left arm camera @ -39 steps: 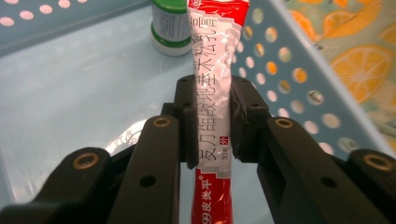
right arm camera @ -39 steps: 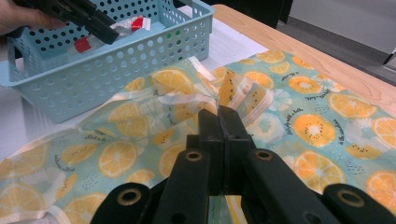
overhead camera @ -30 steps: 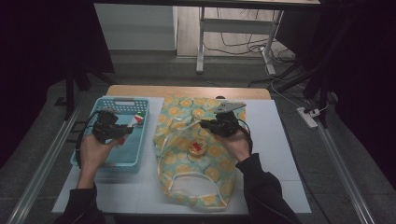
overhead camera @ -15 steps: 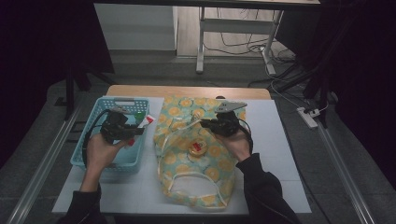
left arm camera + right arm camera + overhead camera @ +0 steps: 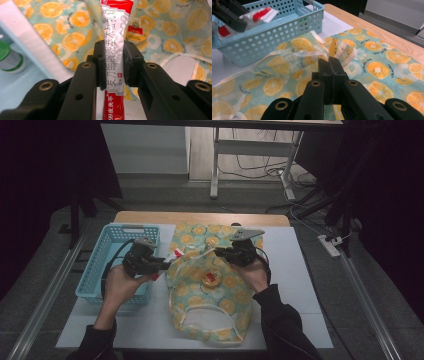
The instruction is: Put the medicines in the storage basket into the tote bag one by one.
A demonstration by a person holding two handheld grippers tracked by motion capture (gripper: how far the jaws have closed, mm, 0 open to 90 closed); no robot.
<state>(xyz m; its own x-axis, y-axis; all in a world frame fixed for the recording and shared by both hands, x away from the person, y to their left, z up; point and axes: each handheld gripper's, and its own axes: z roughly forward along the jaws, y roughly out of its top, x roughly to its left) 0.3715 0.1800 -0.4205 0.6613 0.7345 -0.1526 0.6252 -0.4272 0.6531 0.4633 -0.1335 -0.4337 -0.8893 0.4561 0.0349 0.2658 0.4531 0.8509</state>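
A drawstring bag (image 5: 227, 292) printed with orange slices lies on the white mat. My right gripper (image 5: 221, 253) is shut on a fold of the bag's upper edge (image 5: 337, 51) and holds it raised a little. My left gripper (image 5: 161, 265) hangs at the bag's left edge, shut on a red and silver tube (image 5: 113, 37) gripped across its middle. The tube (image 5: 173, 254) points toward the lifted edge. In the right gripper view, the left gripper (image 5: 239, 21) with the tube (image 5: 259, 14) hangs in front of the basket. A small round tin (image 5: 210, 279) with a red label rests on the bag.
A light blue perforated basket (image 5: 95, 270) stands left of the bag, with a green-lidded jar (image 5: 10, 58) inside. The white mat (image 5: 295, 285) covers a wooden table (image 5: 200, 217). A white-trimmed lower opening of the bag (image 5: 205, 317) faces the front edge.
My left gripper has carried the tube rightward and slightly up, from over the basket to the bag's left edge. The right gripper has kept still on the fabric.
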